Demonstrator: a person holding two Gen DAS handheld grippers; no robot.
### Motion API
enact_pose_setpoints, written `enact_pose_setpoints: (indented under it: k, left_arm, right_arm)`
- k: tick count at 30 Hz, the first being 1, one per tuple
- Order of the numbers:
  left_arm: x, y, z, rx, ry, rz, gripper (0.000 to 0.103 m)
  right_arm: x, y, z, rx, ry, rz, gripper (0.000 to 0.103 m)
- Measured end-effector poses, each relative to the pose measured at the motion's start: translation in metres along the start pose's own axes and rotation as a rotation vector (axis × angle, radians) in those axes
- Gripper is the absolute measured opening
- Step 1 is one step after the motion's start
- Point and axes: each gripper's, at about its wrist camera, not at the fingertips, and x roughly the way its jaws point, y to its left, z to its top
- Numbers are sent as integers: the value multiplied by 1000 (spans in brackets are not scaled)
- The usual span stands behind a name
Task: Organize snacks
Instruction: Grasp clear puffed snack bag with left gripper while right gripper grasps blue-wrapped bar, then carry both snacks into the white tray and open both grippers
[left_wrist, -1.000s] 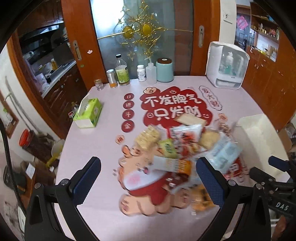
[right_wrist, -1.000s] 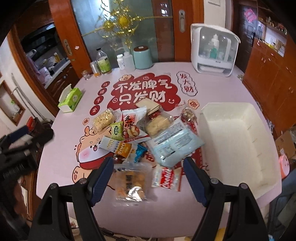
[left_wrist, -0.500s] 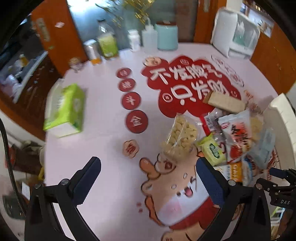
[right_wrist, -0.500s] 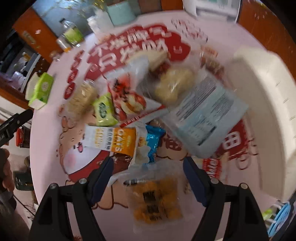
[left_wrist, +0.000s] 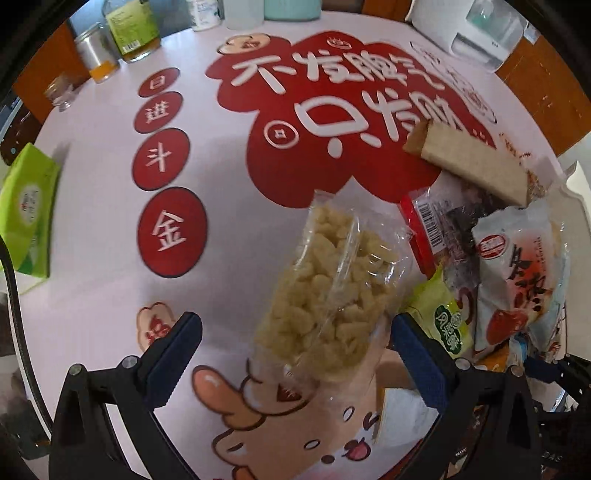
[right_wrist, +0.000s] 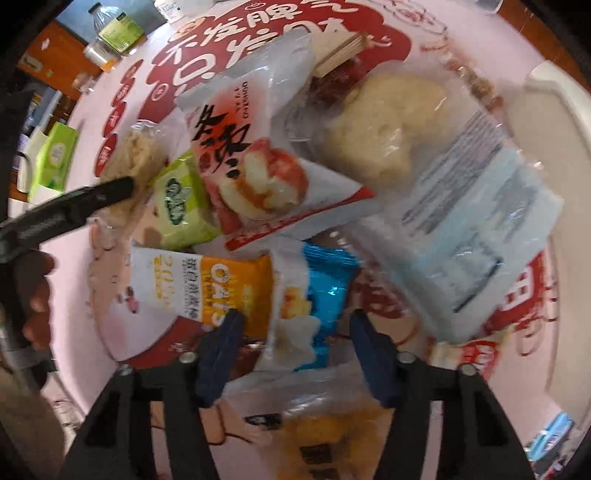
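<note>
Pink tablecloth (left_wrist: 103, 302) with red print; blue packet (right_wrist: 325, 273).

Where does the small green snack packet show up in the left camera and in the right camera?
Left wrist view: the small green snack packet is at lower right, beside the right finger of the left hand-held gripper.
Right wrist view: the packet is left of centre, above the orange packet.
Shared landmark: the white and red bag next to it.

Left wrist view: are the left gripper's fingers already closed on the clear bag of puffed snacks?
No: the left gripper is wide open, its fingers apart on either side of the clear puffed-snack bag.
</note>
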Motion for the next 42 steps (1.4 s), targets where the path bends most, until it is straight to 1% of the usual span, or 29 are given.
enact_pose_setpoints:
  k: [1, 2, 4, 5, 6, 7, 10, 14, 16, 18, 20, 24, 27, 30, 32, 35, 37, 38, 40, 41, 42]
  left_arm:
    - [4, -3, 0, 5, 9, -3, 96]
    - [6, -5, 0, 9, 16, -7, 89]
    - [4, -9, 0, 32, 0, -1, 78]
    - [1, -12, 0, 44, -10, -16, 65]
    - [-1, -14, -1, 44, -13, -21, 60]
    - [-2, -15, -2, 39, -11, -24, 59]
    - [-14, -16, -9, 34, -32, 2, 58]
    - [-52, -16, -28, 16, -99, 15, 57]
    - [-76, -11, -37, 6, -130, -4, 57]
    - [-104, -13, -51, 11, -172, -21, 57]
    - [-124, -22, -62, 20, -207, -26, 57]
    - [-160, -40, -80, 27, -242, -55, 57]
    - [-185, -65, -92, 44, -277, -88, 57]
    - [-201, -95, -100, 74, -300, -117, 57]
    - [-213, -124, -104, 103, -316, -132, 57]
    - [-227, -173, -111, 132, -351, -116, 57]
    - [-230, -200, -114, 134, -366, -105, 57]
    - [-232, -223, -114, 126, -372, -93, 57]
    - [-232, -253, -115, 101, -368, -81, 57]
    - [-230, -274, -113, 80, -361, -89, 57]
    - [-228, -292, -112, 67, -359, -101, 58]
  right_arm:
    - [-1, 0, -1, -3, -2, 39, 33]
    - [-2, 0, -1, -6, -2, 52, 31]
    - [-6, 4, -3, -27, -25, 30, 30]
    - [-7, 11, 0, -40, -36, 28, 30]
    - [-8, 12, -1, -49, -49, 31, 29]
    - [-12, 15, -3, -54, -66, 44, 29]
    - [-30, 19, -10, -71, -118, 73, 29]
    - [-52, 23, -14, -90, -165, 86, 29]
    - [-63, 27, -18, -97, -180, 80, 29]
    - [-74, 27, -23, -107, -196, 76, 29]
    - [-83, 28, -26, -121, -210, 67, 29]
    - [-109, 26, -42, -157, -249, 48, 29]
    - [-124, 16, -50, -165, -277, 23, 29]
    - [-142, -4, -59, -155, -307, 13, 29]
    - [-151, -19, -62, -148, -322, 7, 29]
    - [-172, -54, -69, -157, -360, -6, 29]
    - [-185, -82, -71, -168, -380, -5, 29]
    - [-190, -95, -72, -174, -387, -3, 29]
    - [-200, -126, -72, -188, -388, -8, 29]
    - [-206, -146, -71, -196, -386, -19, 29]
    - [-209, -156, -72, -201, -387, -27, 29]
